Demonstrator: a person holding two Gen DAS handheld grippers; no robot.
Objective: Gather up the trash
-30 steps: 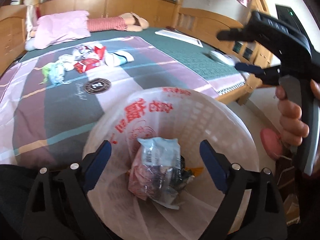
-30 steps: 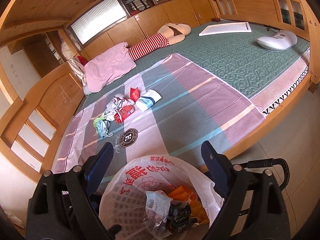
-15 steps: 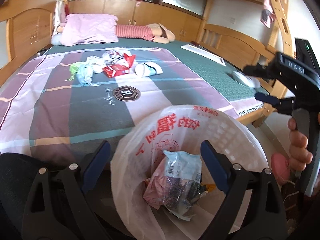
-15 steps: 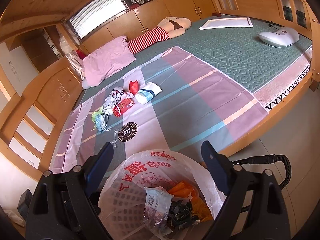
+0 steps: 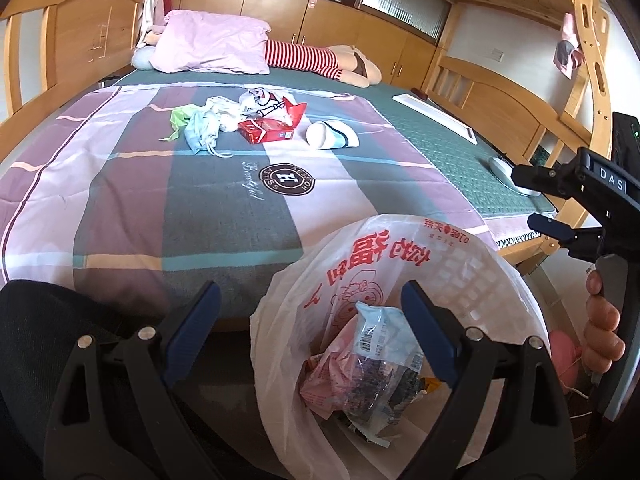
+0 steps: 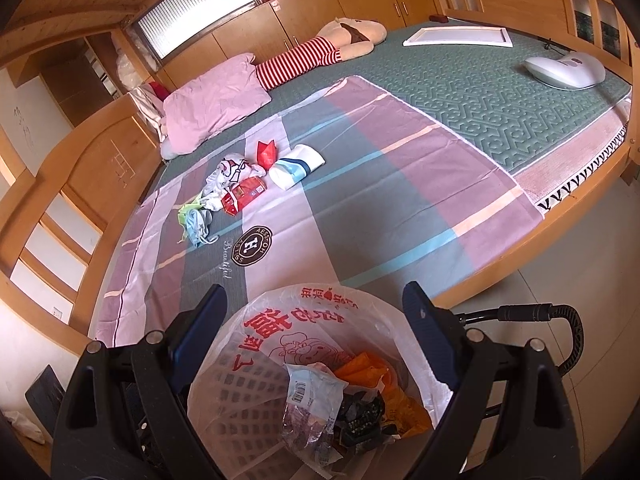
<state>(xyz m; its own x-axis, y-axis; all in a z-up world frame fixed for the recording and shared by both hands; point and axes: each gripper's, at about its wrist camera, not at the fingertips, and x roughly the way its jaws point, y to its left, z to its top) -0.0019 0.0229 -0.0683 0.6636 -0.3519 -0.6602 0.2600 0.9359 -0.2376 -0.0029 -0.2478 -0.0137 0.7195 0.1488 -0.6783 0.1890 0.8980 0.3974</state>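
Above the bin (image 5: 500,280) (bag-lined), both grippers gape.

A wooden bed (image 6: 532,228) fills the room, its headboard (image 5: 84,36) at nine o'clock. Cabinets (image 5: 340,28) line the wall at twelve o'clock under frosted windows (image 6: 192,16). Pale floor (image 6: 592,272) lies at three o'clock.

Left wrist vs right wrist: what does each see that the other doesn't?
Left wrist only: the right gripper, open, with the hand on its handle, and a pink slipper on the floor.
Right wrist only: orange wrapper in the bin, a black cable.
Both: lined trash bin, red box, paper cup, face masks on the bedsheet.
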